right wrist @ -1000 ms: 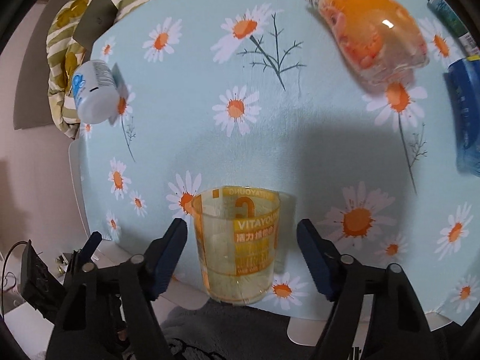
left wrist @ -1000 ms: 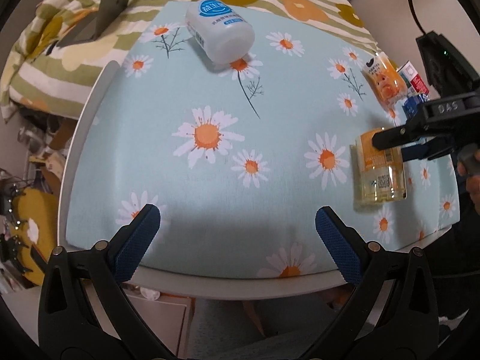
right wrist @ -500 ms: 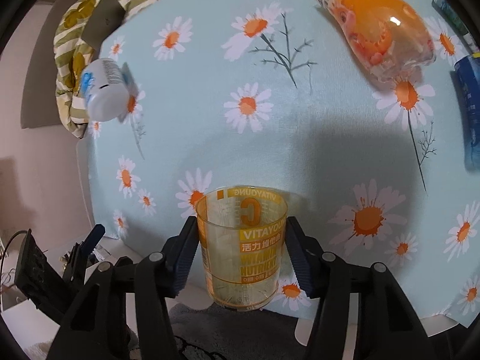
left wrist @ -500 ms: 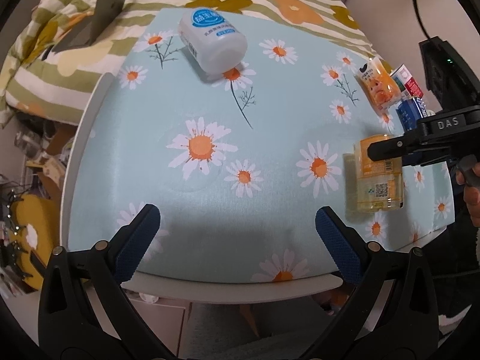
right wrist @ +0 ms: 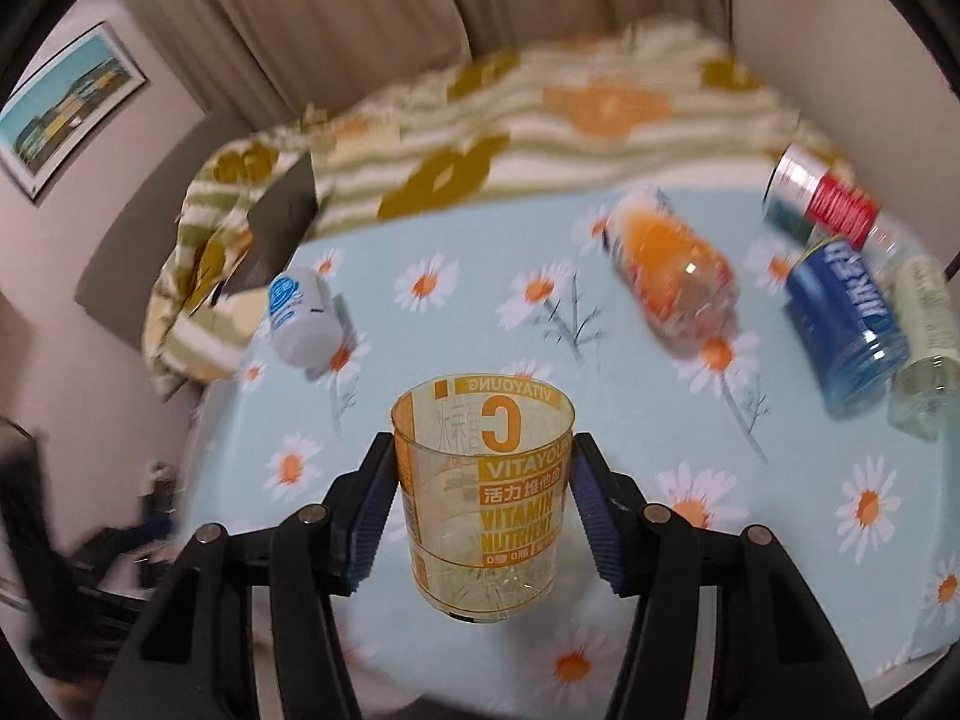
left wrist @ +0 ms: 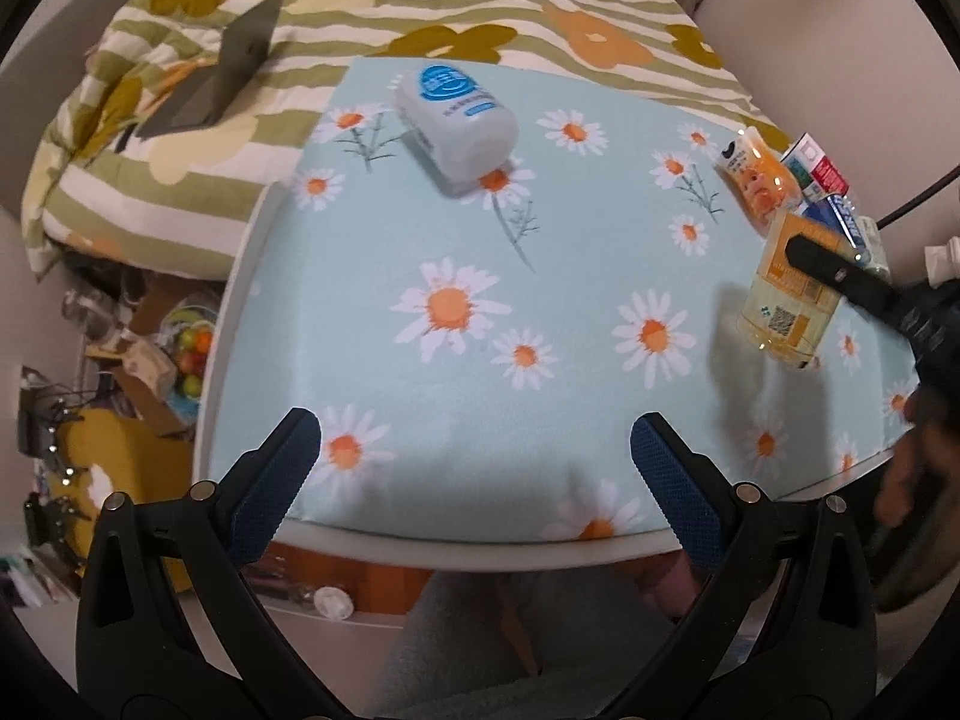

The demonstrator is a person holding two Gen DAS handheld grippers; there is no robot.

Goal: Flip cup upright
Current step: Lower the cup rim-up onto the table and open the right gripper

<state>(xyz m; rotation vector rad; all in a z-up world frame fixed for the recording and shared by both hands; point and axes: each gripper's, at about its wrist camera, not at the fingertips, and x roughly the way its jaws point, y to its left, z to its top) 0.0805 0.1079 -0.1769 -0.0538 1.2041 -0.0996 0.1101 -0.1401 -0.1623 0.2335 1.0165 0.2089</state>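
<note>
Gripping a clear yellow cup (right wrist: 483,498) between its blue pads (right wrist: 371,516), the right gripper (right wrist: 480,510) holds it at lower centre of the right wrist view, mouth toward the top of the frame, base toward the bottom, above a daisy-print tablecloth (right wrist: 600,372). The pads press both sides of the cup's printed wall. In the left wrist view the same cup (left wrist: 786,300) appears at the right edge, tilted, with a black finger (left wrist: 840,276) of the right gripper across it and a shadow on the cloth beside it.

The left gripper (left wrist: 474,462) hangs wide open and holding nothing at the bottom of its own view, over the near edge of the table (left wrist: 480,552).

A white bottle (left wrist: 456,120) lies on its side near the top centre of the cloth. An orange pouch (right wrist: 672,276), a blue bottle (right wrist: 846,324) and a red-labelled can (right wrist: 822,198) lie at upper right of the right wrist view, the whole frame blurred. A striped floral blanket (left wrist: 420,18) lies beyond the table.
</note>
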